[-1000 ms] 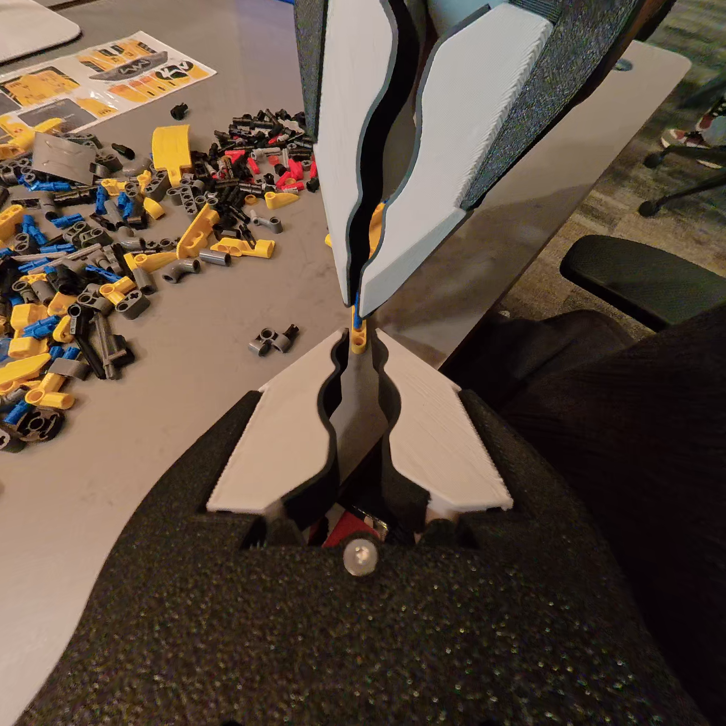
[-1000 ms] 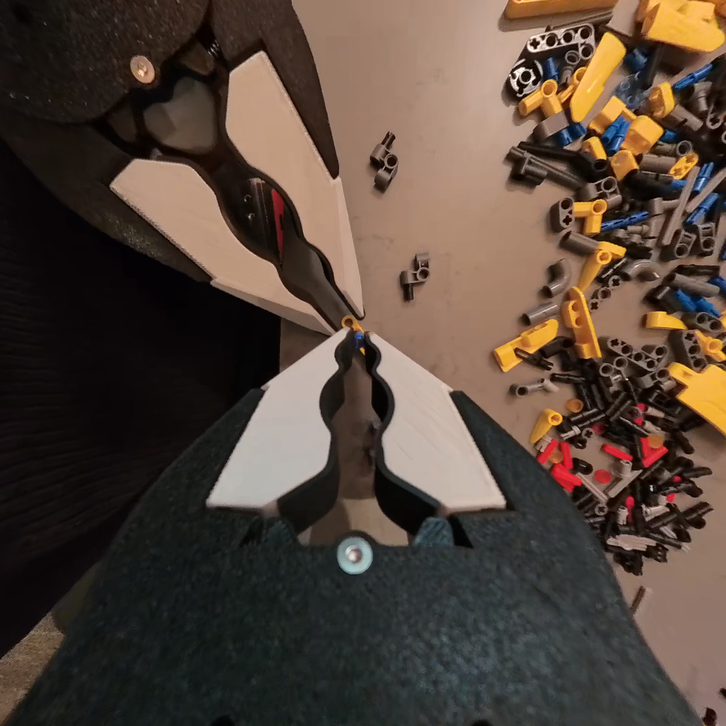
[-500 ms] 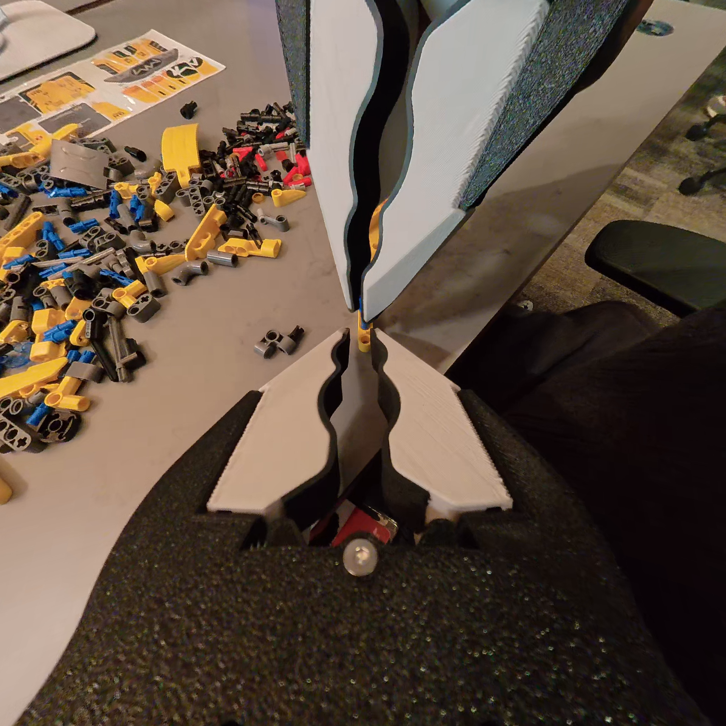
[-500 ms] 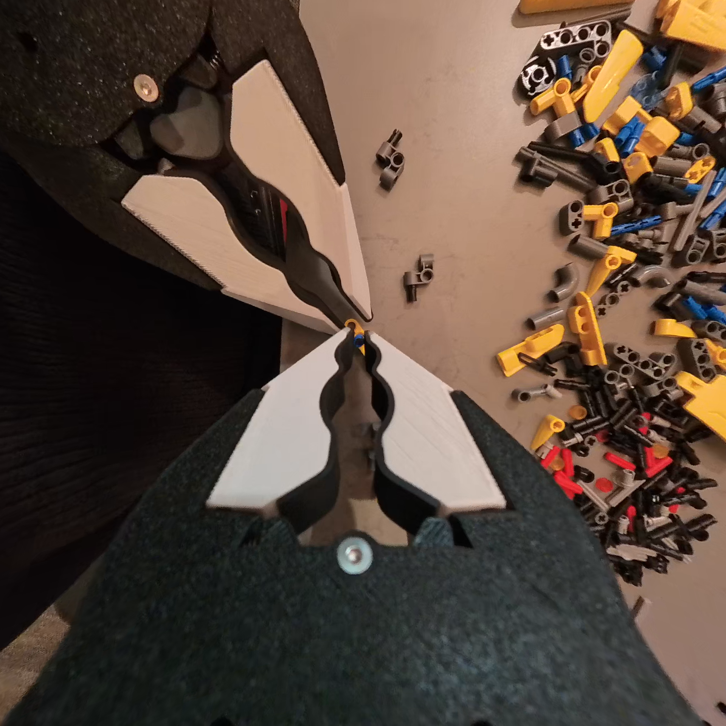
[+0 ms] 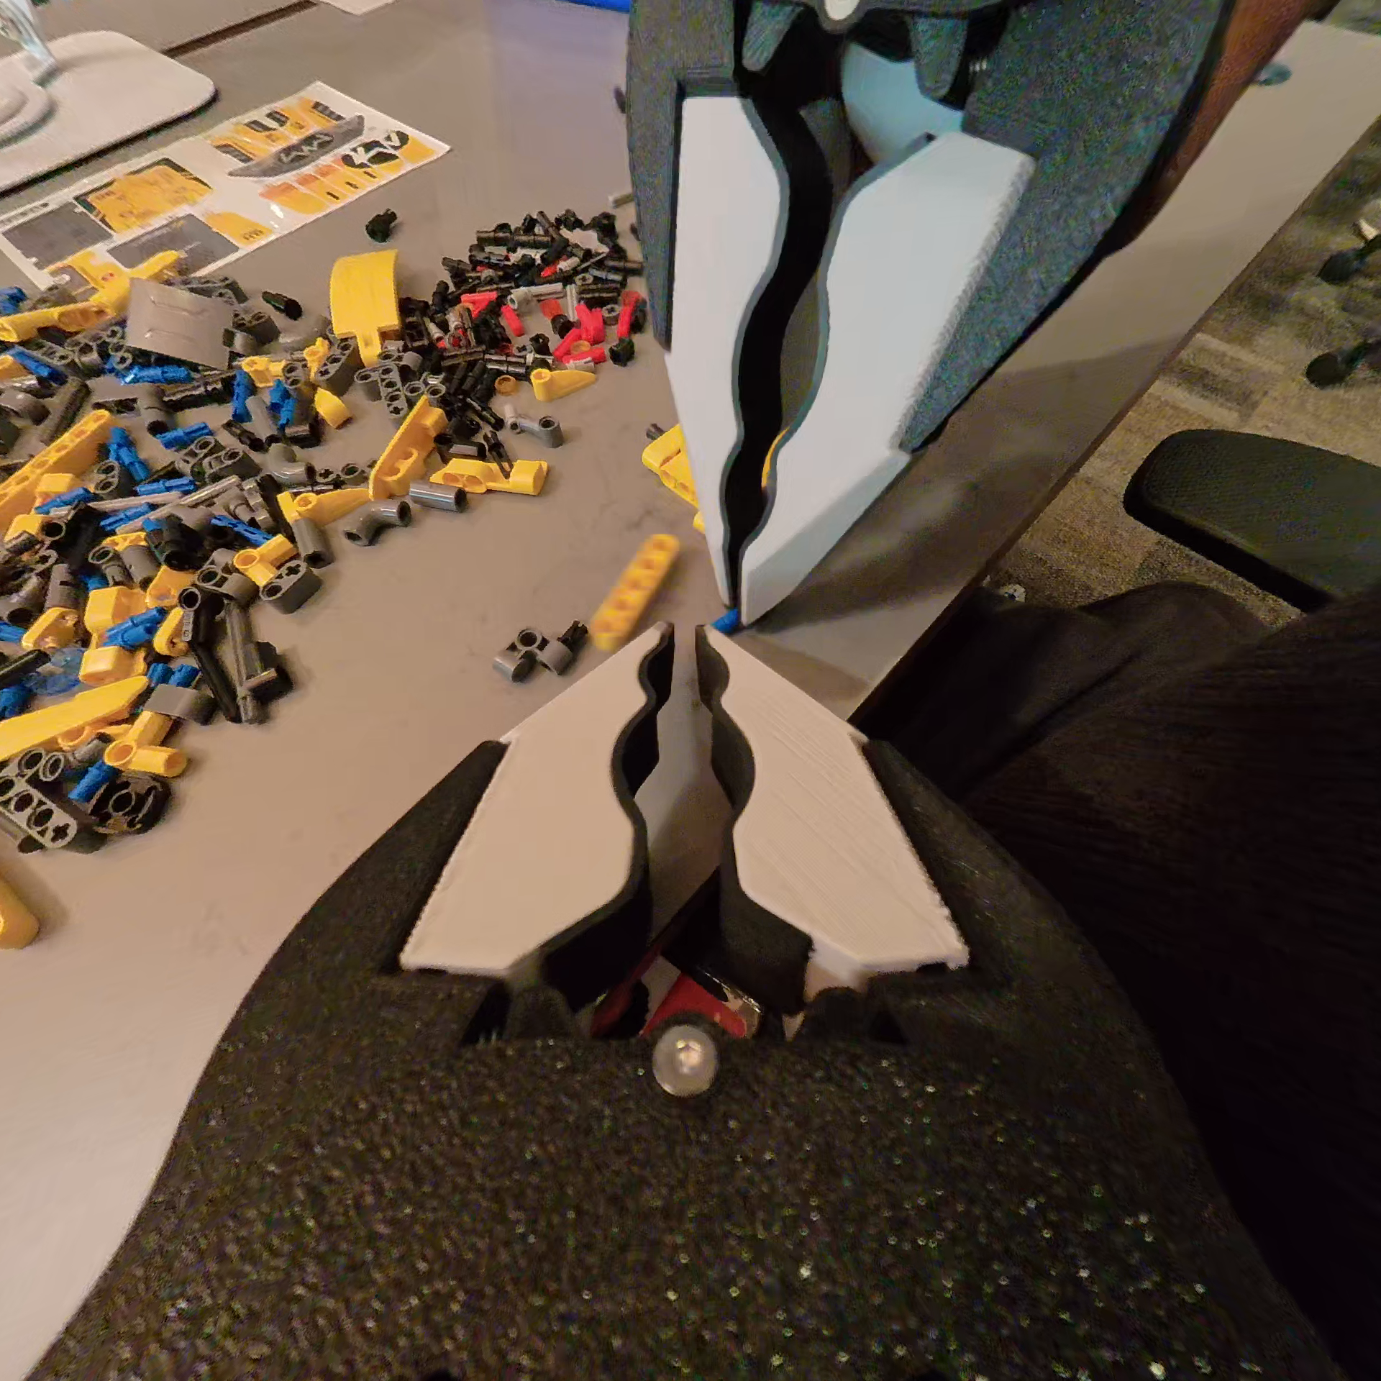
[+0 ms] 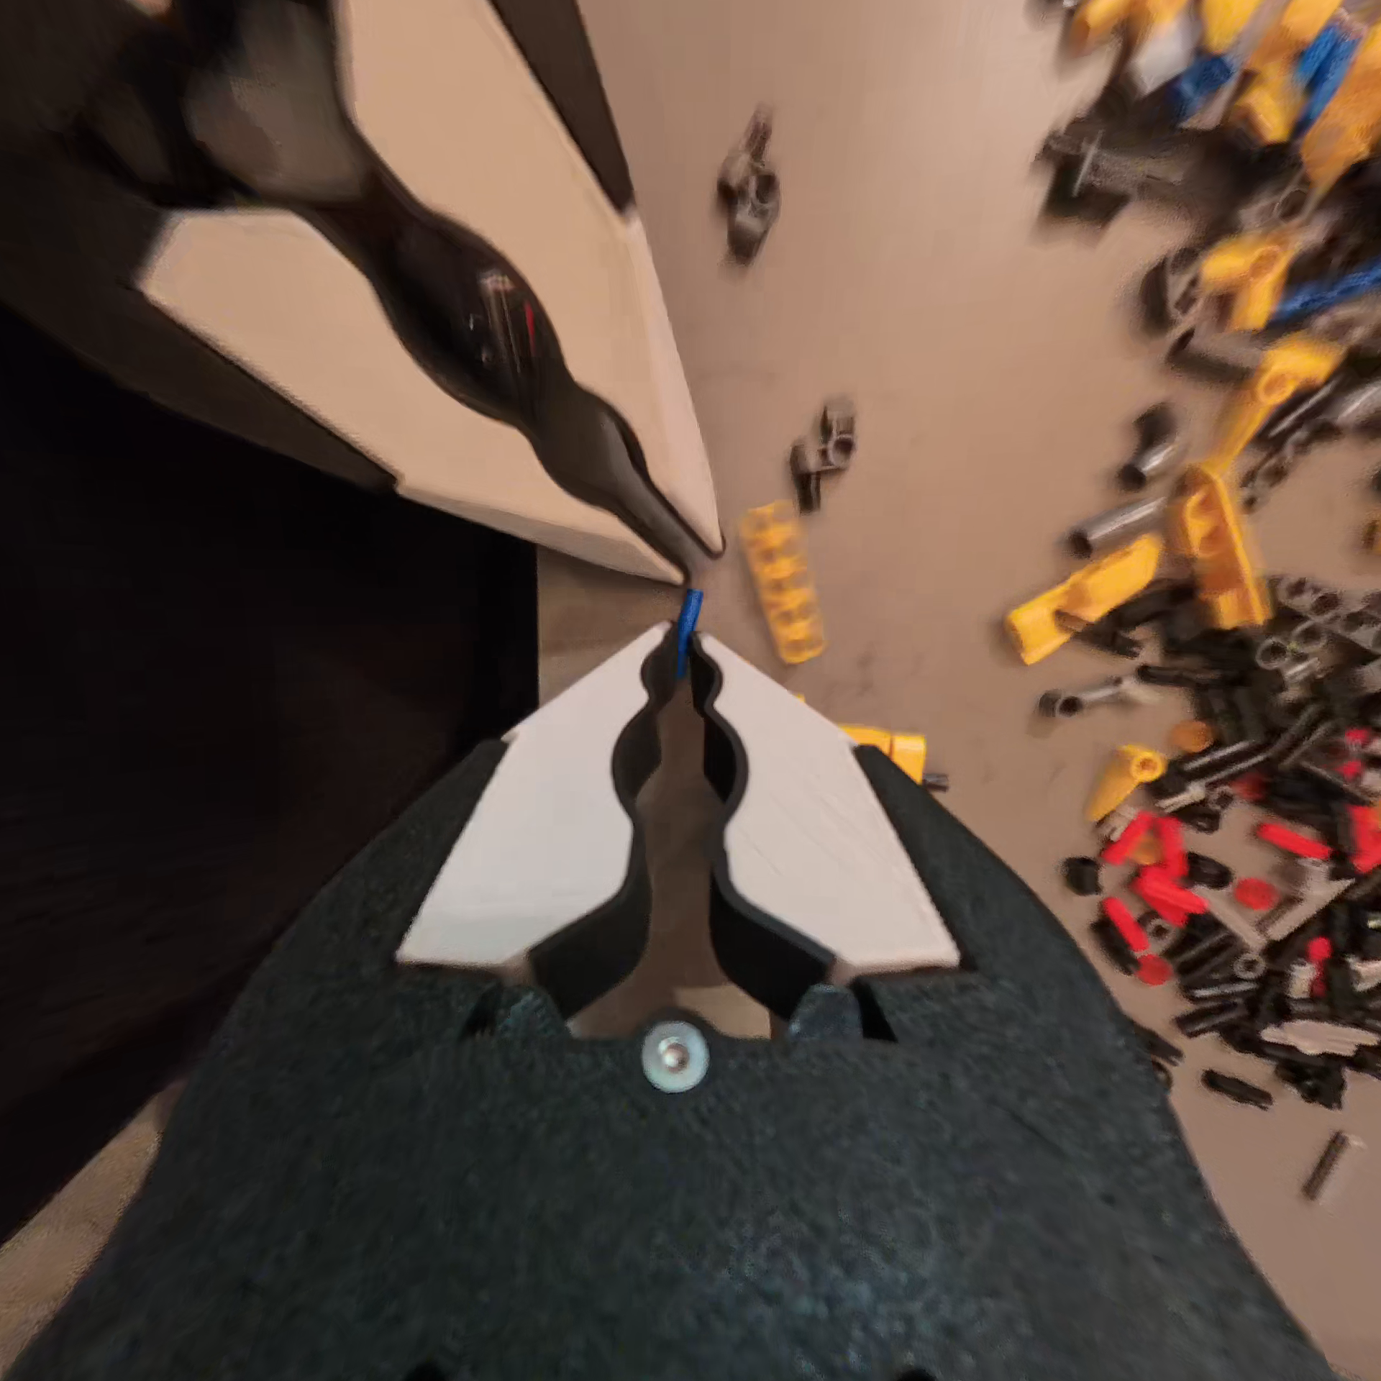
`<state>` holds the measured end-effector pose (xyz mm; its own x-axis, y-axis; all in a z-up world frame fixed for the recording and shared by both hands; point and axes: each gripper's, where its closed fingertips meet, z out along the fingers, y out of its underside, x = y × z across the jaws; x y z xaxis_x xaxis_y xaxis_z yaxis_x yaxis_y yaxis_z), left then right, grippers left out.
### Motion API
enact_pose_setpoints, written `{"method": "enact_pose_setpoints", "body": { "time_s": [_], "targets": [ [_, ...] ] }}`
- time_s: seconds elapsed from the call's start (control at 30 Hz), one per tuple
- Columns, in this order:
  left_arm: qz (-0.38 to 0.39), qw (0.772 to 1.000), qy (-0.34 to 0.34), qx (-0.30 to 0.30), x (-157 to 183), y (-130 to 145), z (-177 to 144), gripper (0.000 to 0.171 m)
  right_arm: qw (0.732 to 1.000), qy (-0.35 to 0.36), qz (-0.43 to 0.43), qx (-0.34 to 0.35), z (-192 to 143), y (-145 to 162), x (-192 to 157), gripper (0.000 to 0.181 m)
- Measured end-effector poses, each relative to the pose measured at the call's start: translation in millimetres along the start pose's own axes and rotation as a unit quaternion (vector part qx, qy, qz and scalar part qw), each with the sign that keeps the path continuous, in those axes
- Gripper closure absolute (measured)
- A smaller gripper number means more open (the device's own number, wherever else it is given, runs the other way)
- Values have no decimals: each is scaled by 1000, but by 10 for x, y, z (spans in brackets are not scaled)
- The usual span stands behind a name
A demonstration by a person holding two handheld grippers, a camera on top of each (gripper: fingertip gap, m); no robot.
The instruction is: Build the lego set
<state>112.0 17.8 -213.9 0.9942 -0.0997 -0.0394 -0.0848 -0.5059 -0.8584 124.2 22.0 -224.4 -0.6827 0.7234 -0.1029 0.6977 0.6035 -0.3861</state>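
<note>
My left gripper [image 5: 684, 635] is slightly open and empty above the grey table's [image 5: 374, 785] near edge. A yellow beam with several holes [image 5: 635, 590] lies on the table just left of its tips. My right gripper [image 5: 736, 609] comes down from above, shut on a small blue pin [image 5: 726, 619]. In the blurred right wrist view my right gripper [image 6: 680, 635] pinches the blue pin [image 6: 689, 620] at its tips. The left gripper [image 6: 701, 564] points at it from the upper left, a small gap apart. The yellow beam [image 6: 781, 583] lies just right of them.
A spread of yellow, blue, grey, black and red building parts [image 5: 224, 486] covers the table's left; it also shows in the right wrist view [image 6: 1233, 672]. A grey connector piece [image 5: 542, 650] lies nearby. A sticker sheet [image 5: 224, 172] lies farther back. A person's dark clothing [image 5: 1121, 822] and a chair [image 5: 1255, 508] are beyond the edge. The grippers are tip to tip, or close to it. The left tips stand about 4 cm off the grey connector piece [image 5: 542, 650]. It turns up in the right wrist view [image 6: 832, 453] as well.
The left gripper was shut on the yellow beam with the blue pin at its end; its jaws have parted and the beam now lies on the table. The right gripper keeps the blue pin.
</note>
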Motion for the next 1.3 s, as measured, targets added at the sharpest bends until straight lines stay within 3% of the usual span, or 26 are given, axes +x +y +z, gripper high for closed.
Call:
{"method": "enact_pose_setpoints", "body": {
  "time_s": [0.23, 0.4, 0.47, 0.57, 0.63, 0.77, 0.87, 1.0, 1.3],
  "targets": [
    [-14, 1000, 15, 12, 4, -16, -17, 166, 999, 21, -21, -13, -42, -40, 26, 179],
    [-107, 991, 68, 52, -74, -87, -93, 164, 996, 52, -52, 45, -179, -203, 69, 179],
    [-192, 966, 138, 106, -97, -230, -215, 161, 990, 79, -79, 81, -275, -305, 79, 179],
    [-324, 884, 267, 205, -165, -503, -501, 153, 975, 113, -131, 141, -435, -478, 17, 178],
    [-374, 844, 313, 223, -204, -542, -566, 152, 960, 141, -167, 175, -534, -584, -31, 179],
    [-399, 813, 356, 230, -124, -596, -612, 152, 932, 193, -222, 212, -675, -728, -90, 178],
    [-401, 803, 370, 241, -97, -637, -666, 164, 923, 208, -244, 215, -700, -756, -133, 178],
    [-410, 782, 395, 255, -93, -674, -735, 166, 913, 217, -254, 233, -760, -804, -185, 178],
    [-473, 662, 507, 284, -71, -778, -915, 168, 862, 260, -287, 327, -971, -966, -297, 168]
  ]
}}
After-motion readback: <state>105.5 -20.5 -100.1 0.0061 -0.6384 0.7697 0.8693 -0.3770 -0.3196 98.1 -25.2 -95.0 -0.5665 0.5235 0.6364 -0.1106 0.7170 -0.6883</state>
